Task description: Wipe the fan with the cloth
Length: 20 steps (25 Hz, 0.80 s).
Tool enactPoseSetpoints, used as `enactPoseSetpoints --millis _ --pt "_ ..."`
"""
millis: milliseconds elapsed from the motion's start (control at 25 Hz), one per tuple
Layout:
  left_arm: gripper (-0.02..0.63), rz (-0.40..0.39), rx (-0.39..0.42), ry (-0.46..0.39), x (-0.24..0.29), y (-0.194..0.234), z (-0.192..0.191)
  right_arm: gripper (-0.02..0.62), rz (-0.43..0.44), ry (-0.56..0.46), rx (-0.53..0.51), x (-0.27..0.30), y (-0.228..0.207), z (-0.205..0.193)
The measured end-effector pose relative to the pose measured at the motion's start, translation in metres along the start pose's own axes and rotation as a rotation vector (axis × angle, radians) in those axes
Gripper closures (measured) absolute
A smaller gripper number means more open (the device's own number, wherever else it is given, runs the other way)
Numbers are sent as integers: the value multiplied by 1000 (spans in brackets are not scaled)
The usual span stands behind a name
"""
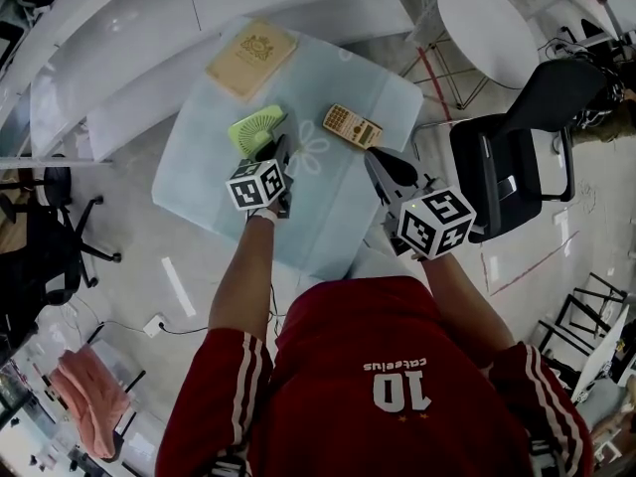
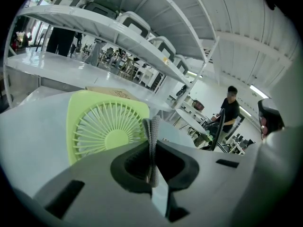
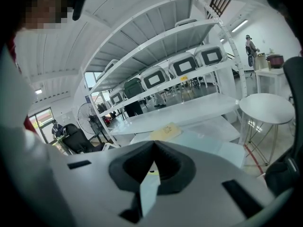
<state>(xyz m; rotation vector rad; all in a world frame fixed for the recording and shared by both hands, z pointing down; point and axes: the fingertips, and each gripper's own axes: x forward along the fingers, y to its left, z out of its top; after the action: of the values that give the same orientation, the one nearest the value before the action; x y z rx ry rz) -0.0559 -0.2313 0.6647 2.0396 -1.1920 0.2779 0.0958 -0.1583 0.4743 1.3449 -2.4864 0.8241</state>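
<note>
While your left gripper [image 2: 152, 148] pinches the cloth [image 2: 153, 126], sweep it lightly across the fan [image 2: 105, 132]; your right gripper's [image 3: 153, 149] closed on nothing.

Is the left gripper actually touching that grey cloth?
Touching. In the left gripper view, the left gripper has its jaws shut on the grey cloth, pinched upright between them.

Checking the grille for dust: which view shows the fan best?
The left gripper view: the green fan sits close, spokes clear. The head view shows it small, from above; the right gripper view shows no clear fan.
</note>
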Motion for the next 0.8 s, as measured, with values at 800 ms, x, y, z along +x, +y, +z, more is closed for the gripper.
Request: enactPoseSetpoints --millis 800 --pt "584 14 -17 -4 -4 12 -2 591 2 22 -11 2 5 -4"
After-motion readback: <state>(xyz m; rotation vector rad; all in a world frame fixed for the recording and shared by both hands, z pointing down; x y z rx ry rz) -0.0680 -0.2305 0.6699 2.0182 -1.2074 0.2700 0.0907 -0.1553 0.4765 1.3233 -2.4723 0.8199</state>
